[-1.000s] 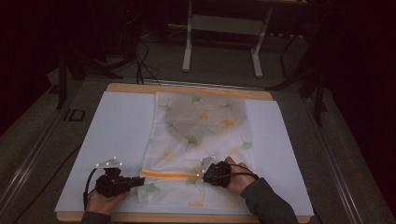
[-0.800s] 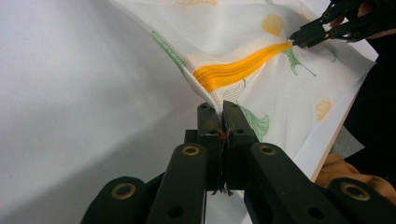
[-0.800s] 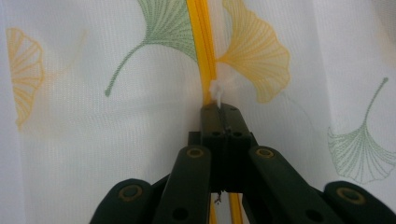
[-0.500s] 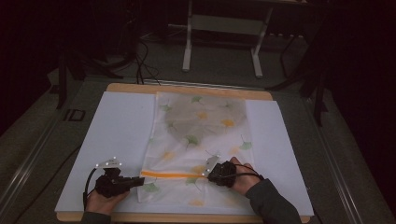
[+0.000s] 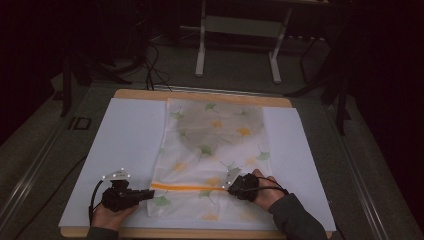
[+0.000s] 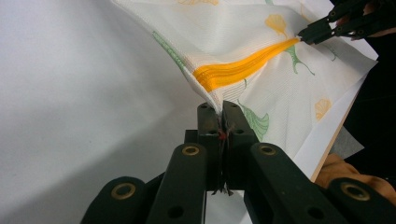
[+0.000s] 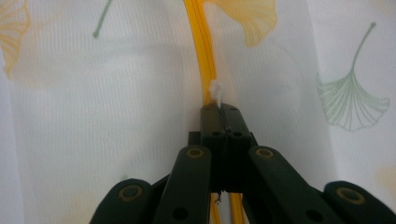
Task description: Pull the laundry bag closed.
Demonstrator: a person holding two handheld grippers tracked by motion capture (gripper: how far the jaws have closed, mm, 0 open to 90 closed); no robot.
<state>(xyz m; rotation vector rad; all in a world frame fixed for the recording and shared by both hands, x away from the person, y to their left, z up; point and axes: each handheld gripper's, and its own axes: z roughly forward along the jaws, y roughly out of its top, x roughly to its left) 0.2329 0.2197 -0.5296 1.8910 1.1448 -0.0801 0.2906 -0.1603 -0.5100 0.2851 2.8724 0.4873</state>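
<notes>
- Left gripper [image 6: 219,109] is clamped on the mesh bag's [image 5: 215,150] corner beside the orange zipper [image 5: 187,187]; mesh could tear if tugged.
- Bag lies mid-table on the white mat [image 5: 125,145].
- Right gripper [image 7: 223,109] pinches the white zipper pull [image 7: 215,91]; that small tab could slip free.

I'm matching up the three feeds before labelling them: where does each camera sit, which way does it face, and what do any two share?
High view: above the person's side, facing forward and down at the mesh zipper bag; both hands show.
Left gripper view: rides the left gripper, looking along its shut jaws at the pinched bag edge.
Right gripper view: rides the right gripper, shut on the white zipper pull.
Shared: all three show the orange zipper.
</notes>
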